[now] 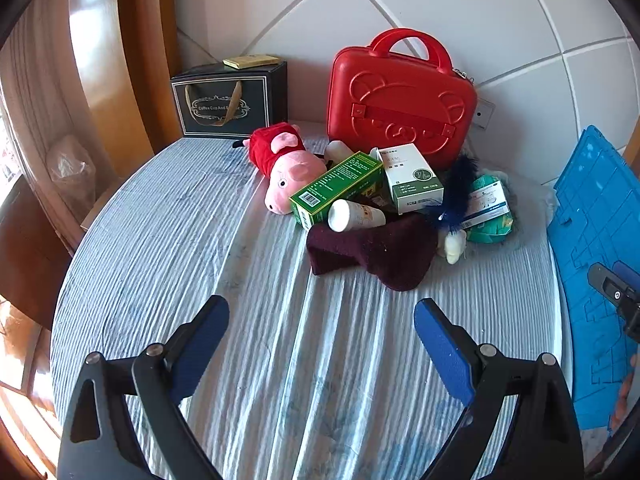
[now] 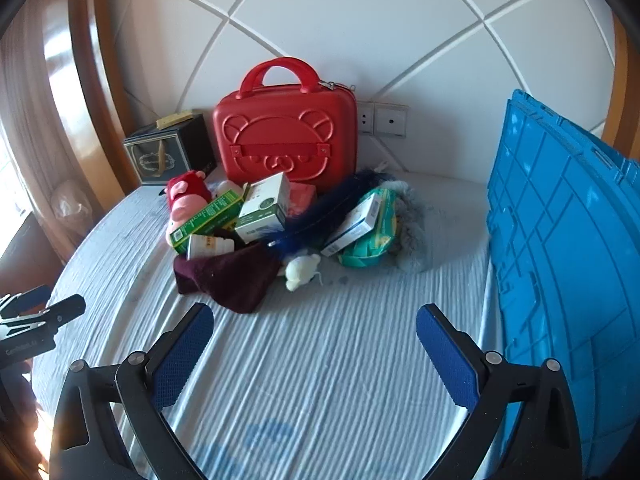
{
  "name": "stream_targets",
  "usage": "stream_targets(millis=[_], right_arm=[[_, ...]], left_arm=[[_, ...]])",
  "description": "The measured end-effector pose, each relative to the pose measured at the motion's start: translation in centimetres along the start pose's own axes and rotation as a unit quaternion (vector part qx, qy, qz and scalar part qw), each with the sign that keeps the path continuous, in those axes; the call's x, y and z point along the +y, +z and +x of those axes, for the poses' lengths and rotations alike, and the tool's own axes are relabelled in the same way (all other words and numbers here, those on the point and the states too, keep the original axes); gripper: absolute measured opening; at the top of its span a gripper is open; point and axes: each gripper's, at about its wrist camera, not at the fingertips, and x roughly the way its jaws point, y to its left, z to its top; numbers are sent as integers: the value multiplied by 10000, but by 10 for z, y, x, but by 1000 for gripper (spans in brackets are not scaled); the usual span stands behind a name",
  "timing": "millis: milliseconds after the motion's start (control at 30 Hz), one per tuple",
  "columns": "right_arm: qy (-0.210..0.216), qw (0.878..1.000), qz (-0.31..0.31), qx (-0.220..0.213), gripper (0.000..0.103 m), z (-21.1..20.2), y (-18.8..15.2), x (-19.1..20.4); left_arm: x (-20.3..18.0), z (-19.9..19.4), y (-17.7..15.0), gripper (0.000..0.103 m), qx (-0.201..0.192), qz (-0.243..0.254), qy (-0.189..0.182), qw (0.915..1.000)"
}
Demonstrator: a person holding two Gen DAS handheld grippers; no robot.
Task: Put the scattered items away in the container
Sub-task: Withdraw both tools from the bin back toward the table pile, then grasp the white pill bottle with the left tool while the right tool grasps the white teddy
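Blue pads line both grippers, and both are spread wide with nothing between them. The left gripper [image 1: 322,344] hangs over bare striped bed cover [image 1: 240,280]. The right gripper [image 2: 314,350] hangs over the same cover, a bit more to the right, near the big blue crate [image 2: 560,240].

Just ahead of both grippers lies the pile of things to tidy. The dark red cloth [image 1: 372,248] is closest. A white bottle [image 1: 354,216] rests on its far edge, touching a long green box [image 1: 336,188]. Beside that lies a pink pig toy [image 1: 288,168] in a red dress. There is also a white and green box [image 1: 414,180], a dark blue feather [image 1: 460,188], a small white fluffy toy [image 1: 452,246] and a green pack [image 1: 490,210] with a flat box on it. Behind the pile stands a red case [image 1: 400,100], shut and upright against the wall.

I think nothing has been picked up yet. This looks like the reach toward the pile. The next move needs one gripper to go down to the closest thing, maybe the cloth or the bottle, and squeeze it.

The right view shows the crate's tall ribbed side well. The left view shows only a piece of it. I cannot tell from either view where the crate's opening is. The right view also shows two wall sockets [image 2: 380,120] and something pink behind the boxes.
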Motion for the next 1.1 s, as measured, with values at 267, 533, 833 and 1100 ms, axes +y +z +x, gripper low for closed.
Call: stream_targets(millis=[267,533,833,1100], right_arm=[[-198,9976,209,633,103,70,8,1],[-102,9956,326,872,90,134,19,2],[-6,9908,285,1325,85,204,14,11],[42,9882,218,1513,76,245,13,9]], left_arm=[[-8,79,40,84,338,353,-312,9983],[-35,168,74,67,696,771,-511,9933],[-43,234,84,67,1233,926,-638,9860],[-49,242,76,67,1149,930,-747,9862]])
